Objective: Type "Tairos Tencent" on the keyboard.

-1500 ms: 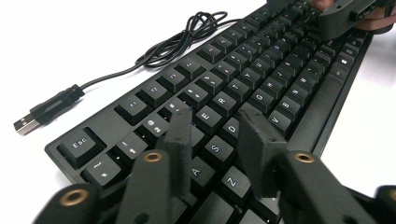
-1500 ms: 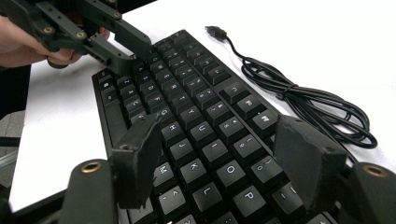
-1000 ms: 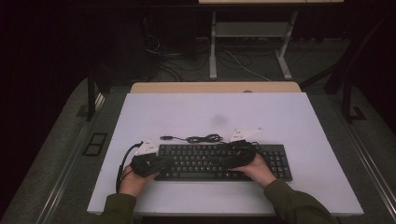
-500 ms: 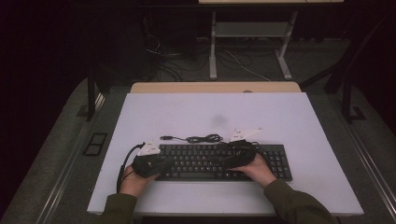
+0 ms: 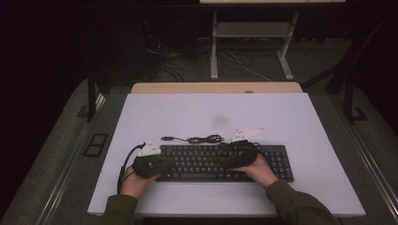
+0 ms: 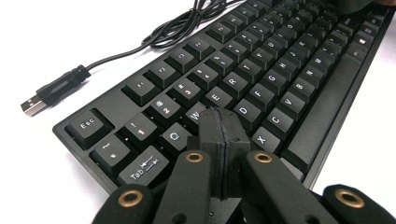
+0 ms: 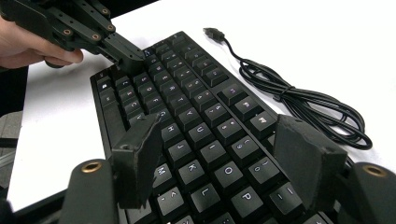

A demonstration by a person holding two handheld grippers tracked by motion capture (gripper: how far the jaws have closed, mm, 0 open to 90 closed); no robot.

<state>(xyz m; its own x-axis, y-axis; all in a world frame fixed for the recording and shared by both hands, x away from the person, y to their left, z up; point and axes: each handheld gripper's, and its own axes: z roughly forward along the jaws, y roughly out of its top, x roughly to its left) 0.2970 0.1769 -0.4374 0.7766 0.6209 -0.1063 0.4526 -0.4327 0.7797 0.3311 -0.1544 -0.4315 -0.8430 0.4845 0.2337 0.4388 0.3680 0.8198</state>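
My left hand-held gripper (image 6: pixel 219 135) has its jaws pressed fully together, the tip resting over the keys near W and S at the left end of the keyboard (image 5: pixel 206 161). The keyboard is black, full-size, with white legends, lying flat near the front edge of the white bench (image 5: pixel 281 117). Its black cable (image 5: pixel 202 139) is coiled loosely just behind it, the USB plug (image 6: pixel 32 106) lying free on the bench. My right hand-held gripper (image 7: pixel 224 158) has its jaws spread wide, hovering above the keys around U, I and O, gripping nothing
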